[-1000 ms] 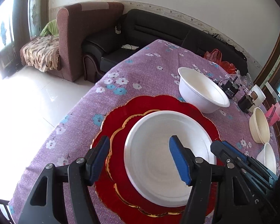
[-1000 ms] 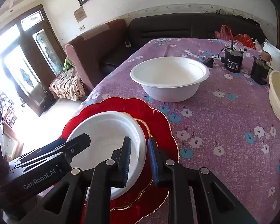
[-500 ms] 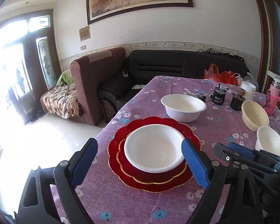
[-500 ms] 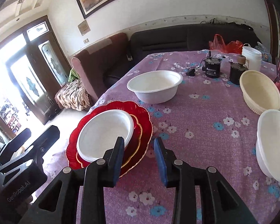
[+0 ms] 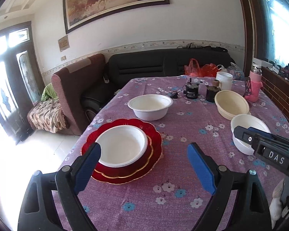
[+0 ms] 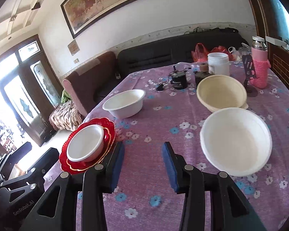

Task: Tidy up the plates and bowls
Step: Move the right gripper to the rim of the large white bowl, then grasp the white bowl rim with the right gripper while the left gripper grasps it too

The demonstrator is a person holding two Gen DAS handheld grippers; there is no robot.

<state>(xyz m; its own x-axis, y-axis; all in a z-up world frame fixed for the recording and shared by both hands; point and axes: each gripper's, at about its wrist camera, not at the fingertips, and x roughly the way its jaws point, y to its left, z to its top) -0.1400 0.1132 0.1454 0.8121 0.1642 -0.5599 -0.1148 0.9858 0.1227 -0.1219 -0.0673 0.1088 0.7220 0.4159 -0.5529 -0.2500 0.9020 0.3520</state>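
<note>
Two stacked red scalloped plates (image 5: 156,144) (image 6: 110,127) lie near the table's left edge with a white bowl (image 5: 123,146) (image 6: 85,143) sitting in them. A second white bowl (image 5: 150,105) (image 6: 125,102) stands farther back, a cream bowl (image 5: 232,104) (image 6: 221,94) at the back right, and a third white bowl (image 5: 246,127) (image 6: 235,140) at the near right. My left gripper (image 5: 144,161) hangs open above the cloth, nearer than the plates, holding nothing. My right gripper (image 6: 143,157) hovers between the plates and the near-right bowl, its jaws opening with nothing between them.
A purple flowered cloth (image 5: 183,192) covers the table. At the back stand a white jar (image 6: 218,63), a pink bottle (image 6: 259,67), a black canister (image 6: 178,79) with a cable, and red bags (image 5: 200,69). Sofas (image 5: 163,67) sit behind; a drop to the floor lies left.
Both grippers have pulled back and up from the plates, leaving the white bowl on them. The left jaws widened, the right jaws spread apart.
</note>
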